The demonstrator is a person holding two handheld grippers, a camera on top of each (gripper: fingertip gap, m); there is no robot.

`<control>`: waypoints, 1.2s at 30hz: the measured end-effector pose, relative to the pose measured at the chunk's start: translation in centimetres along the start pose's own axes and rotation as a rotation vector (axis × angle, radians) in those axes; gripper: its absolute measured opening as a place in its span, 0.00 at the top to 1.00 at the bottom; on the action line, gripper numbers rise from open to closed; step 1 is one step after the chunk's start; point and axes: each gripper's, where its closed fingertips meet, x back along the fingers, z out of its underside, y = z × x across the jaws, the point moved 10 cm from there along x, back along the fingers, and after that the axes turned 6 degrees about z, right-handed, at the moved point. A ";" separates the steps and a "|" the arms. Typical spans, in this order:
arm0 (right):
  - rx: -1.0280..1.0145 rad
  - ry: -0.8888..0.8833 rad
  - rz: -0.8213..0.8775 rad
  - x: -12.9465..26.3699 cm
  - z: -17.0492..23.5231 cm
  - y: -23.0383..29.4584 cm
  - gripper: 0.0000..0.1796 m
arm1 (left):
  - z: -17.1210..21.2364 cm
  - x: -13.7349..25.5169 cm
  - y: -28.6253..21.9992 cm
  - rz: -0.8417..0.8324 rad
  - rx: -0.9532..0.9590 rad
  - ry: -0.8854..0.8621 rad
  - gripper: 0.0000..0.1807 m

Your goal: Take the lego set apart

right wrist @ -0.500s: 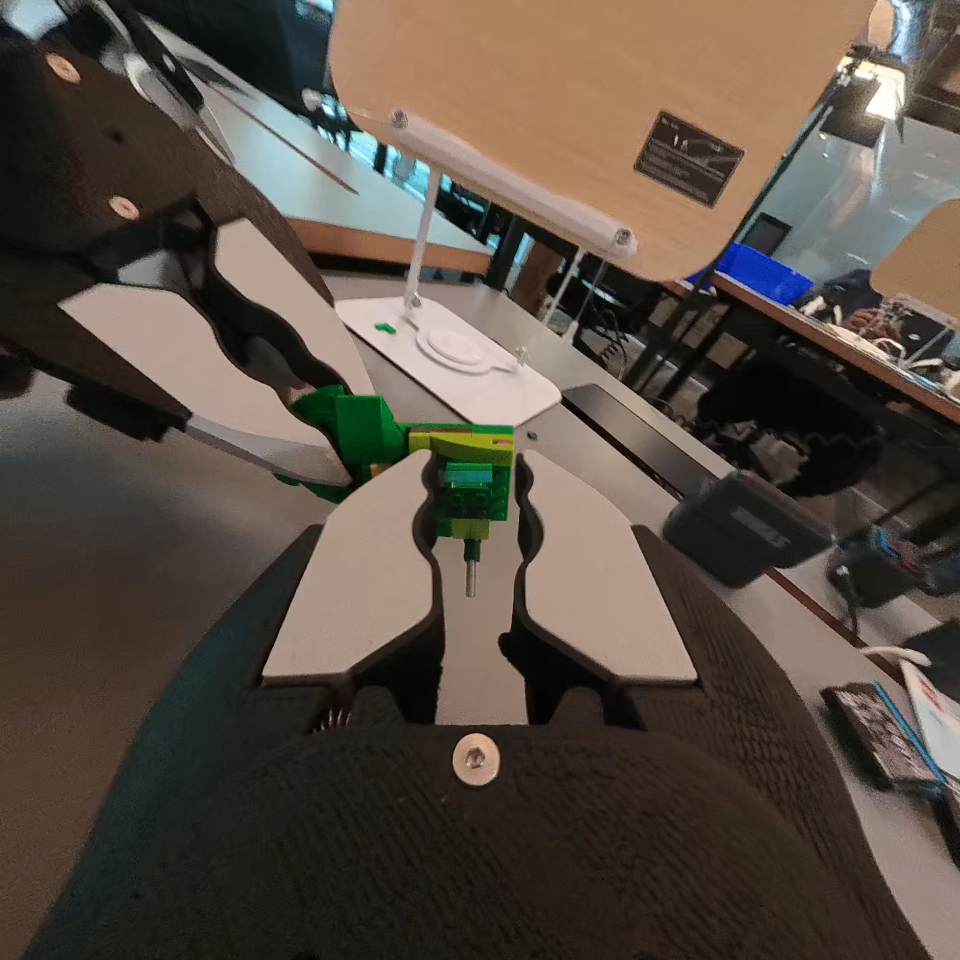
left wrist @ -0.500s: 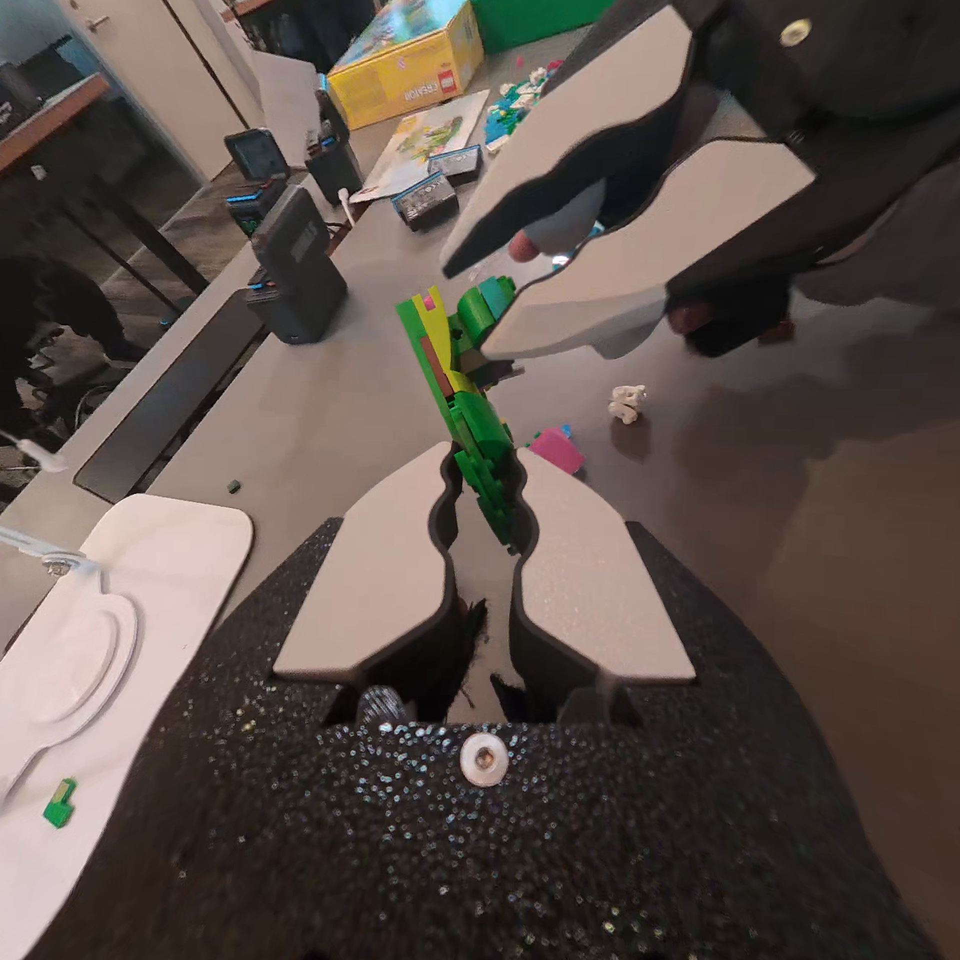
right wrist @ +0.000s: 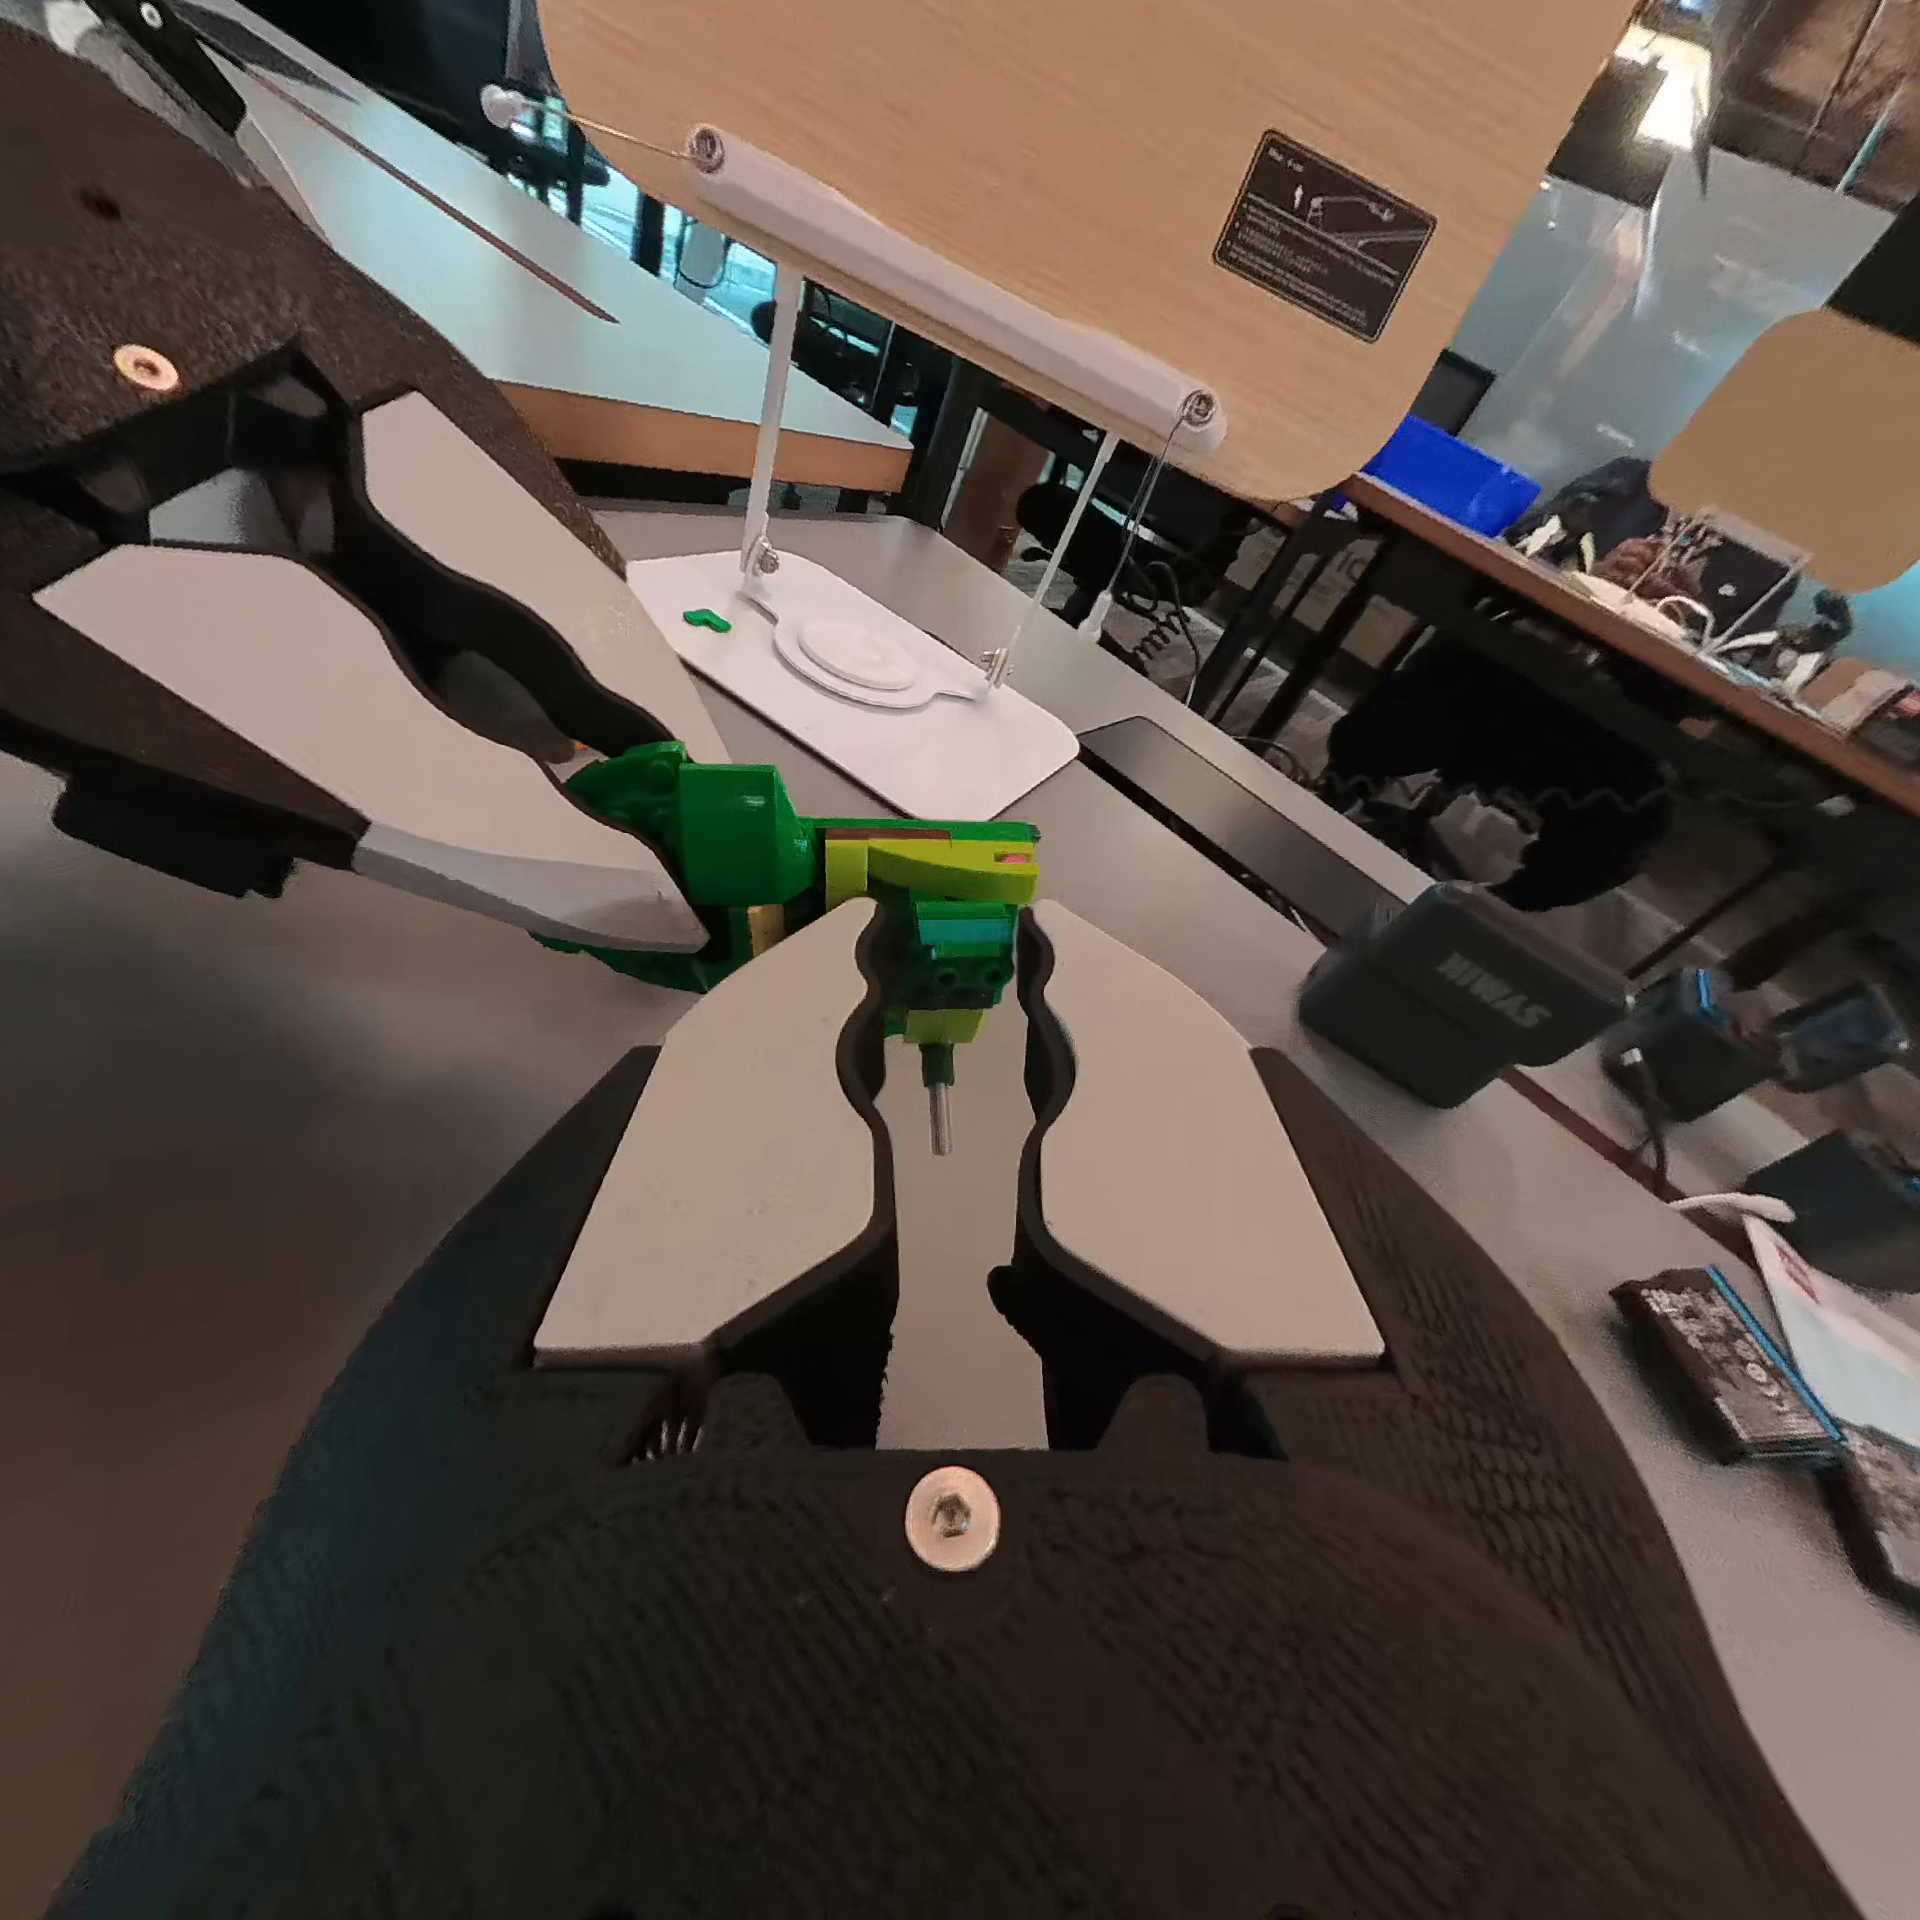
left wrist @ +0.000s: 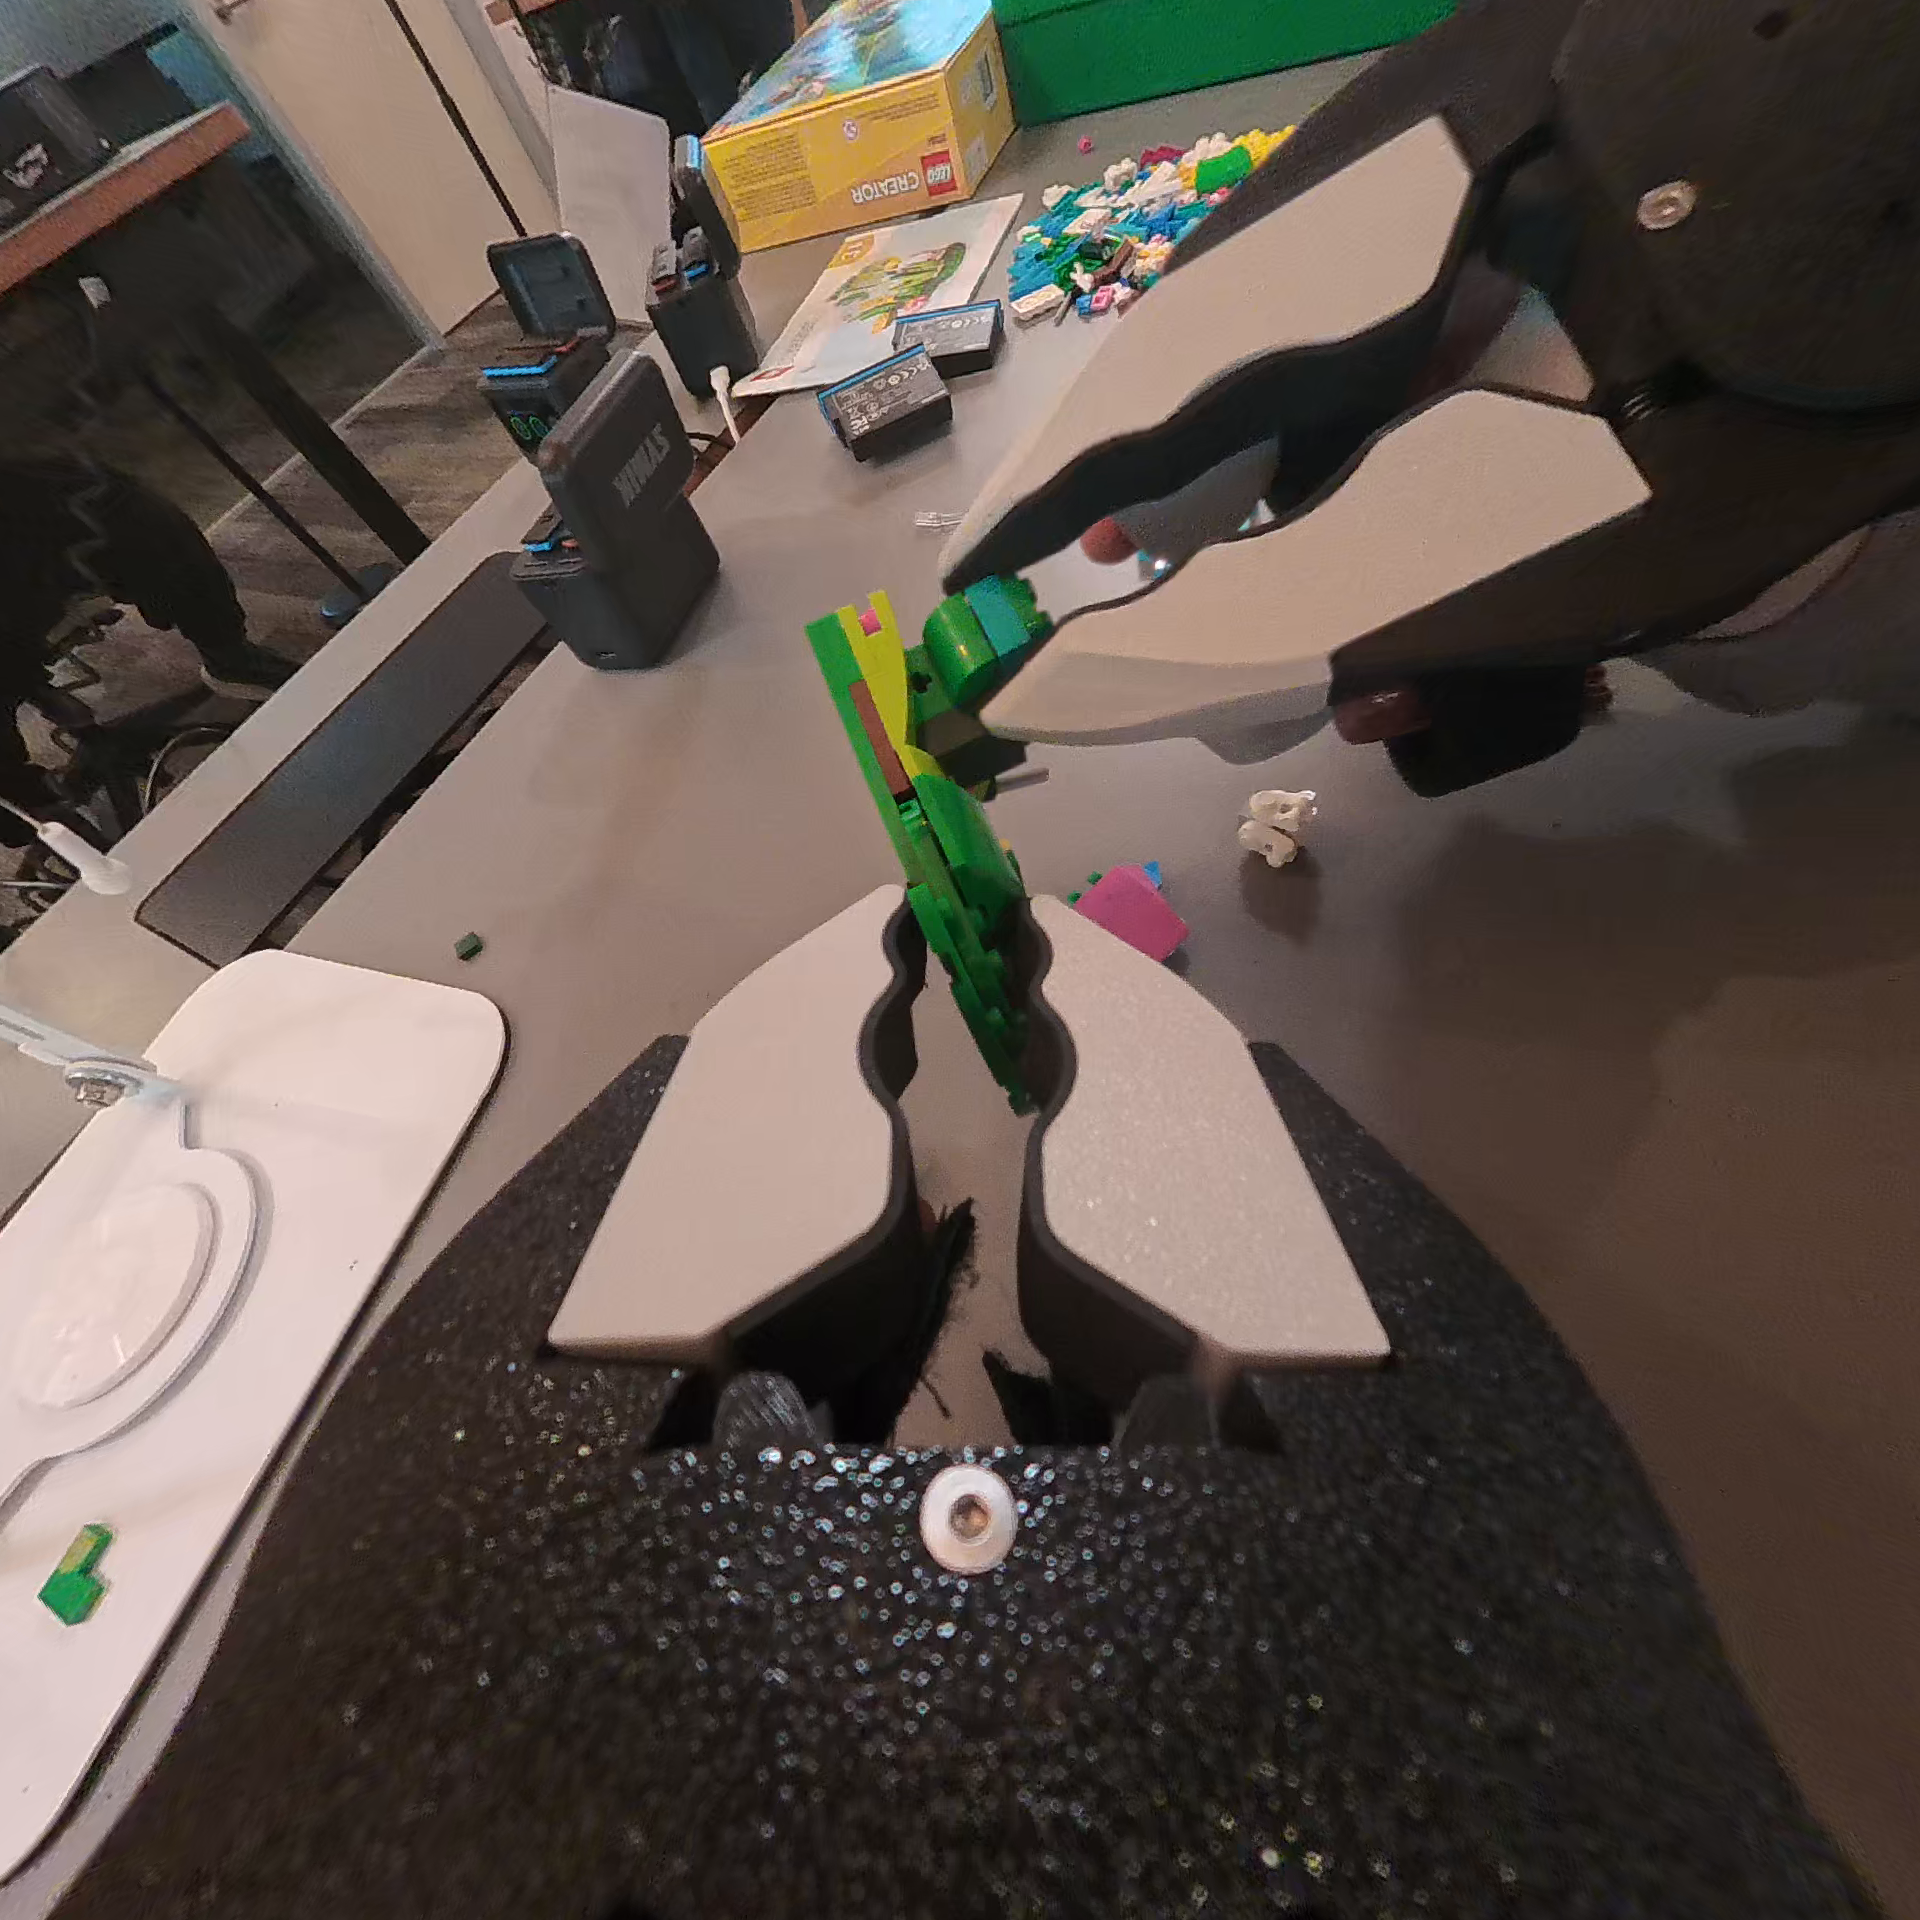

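Pulling the green build apart

The left gripper (left wrist: 971,987) is clamping the lego set (left wrist: 920,790) above the table (left wrist: 665,810), beside the pink brick (left wrist: 1127,914); the right gripper's (right wrist: 951,961) jaws are pinching its far end. Best pulling straight, gently twisting

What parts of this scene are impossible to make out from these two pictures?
- Left wrist view: the lego model's lower end is hidden between the left gripper fingers.
- Right wrist view: the right gripper covers the model's underside.
- Left wrist view: the brick pile is too small to sort, partly behind the right gripper.
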 end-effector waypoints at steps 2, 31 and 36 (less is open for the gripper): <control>-0.003 0.007 0.014 -0.1 0.1 0.0 0.88 | 0.0 -0.1 -0.1 0.000 -0.013 0.009 0.91; -0.408 0.052 -0.525 -0.3 0.9 -1.5 0.92 | 2.8 3.0 2.8 0.109 0.122 0.038 0.92; -0.131 0.225 -0.480 -1.6 1.6 3.5 0.91 | 3.6 3.9 3.4 0.118 0.159 0.052 0.92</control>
